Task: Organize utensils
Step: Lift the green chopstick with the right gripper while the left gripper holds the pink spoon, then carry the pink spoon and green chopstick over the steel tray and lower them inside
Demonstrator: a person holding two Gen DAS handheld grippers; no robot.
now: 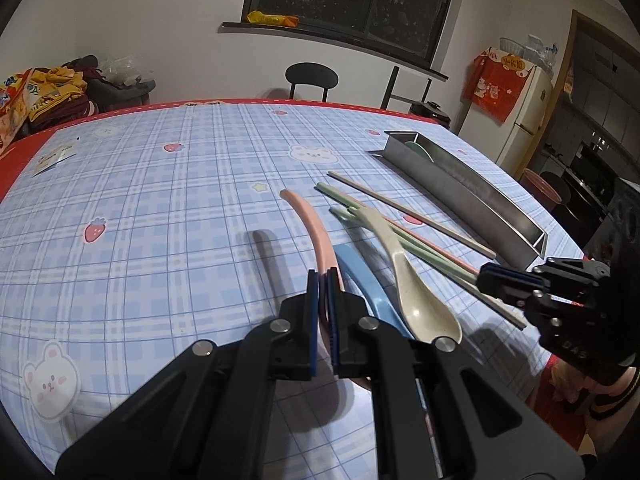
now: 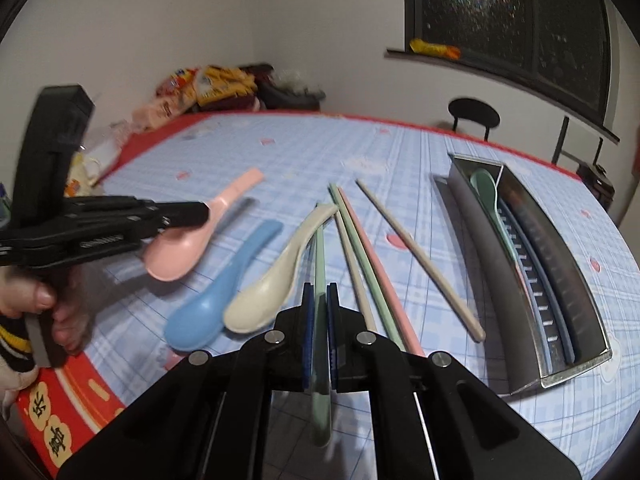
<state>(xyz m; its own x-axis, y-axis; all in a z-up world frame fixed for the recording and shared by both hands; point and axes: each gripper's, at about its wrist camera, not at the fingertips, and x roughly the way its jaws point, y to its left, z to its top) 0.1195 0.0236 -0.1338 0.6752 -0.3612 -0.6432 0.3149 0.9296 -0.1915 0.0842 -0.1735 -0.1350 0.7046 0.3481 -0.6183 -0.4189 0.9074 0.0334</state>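
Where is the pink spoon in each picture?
Left wrist view: the pink spoon is in the lower middle, its handle curving up out of the left gripper.
Right wrist view: the pink spoon is at the left, its bowl lifted off the table.
Shared landmark: the blue spoon lies just beside it in both.

A black chair (image 1: 311, 76) stands behind the table, fridge (image 1: 528, 120) right.
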